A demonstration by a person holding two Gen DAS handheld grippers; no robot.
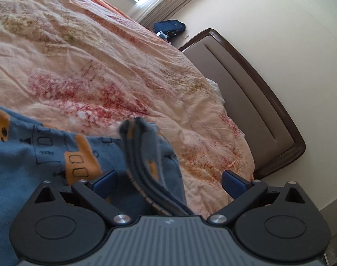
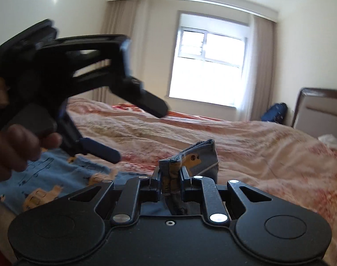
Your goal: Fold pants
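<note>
Bedding came first: a wrinkled pink-and-red patterned quilt [image 1: 106, 66] covered the bed, and on it lay the pants [image 1: 35, 150], soft blue knit printed with orange vehicles. They looked light and limp, likely to sag and crease wherever unsupported, so a firm pinch on a thick hem or waistband edge seemed the surest hold. Their flat part spread toward the left of both views; their long axis could not be told, since most of the cloth was out of sight. The right gripper [image 2: 170, 177] was narrowed on a bunched, upstanding fold of that fabric, pads pressing it from both sides. The left gripper [image 1: 168, 179] stood wide, a dark banded edge of the pants rising between its fingers [image 1: 106, 182] without touching them.
</note>
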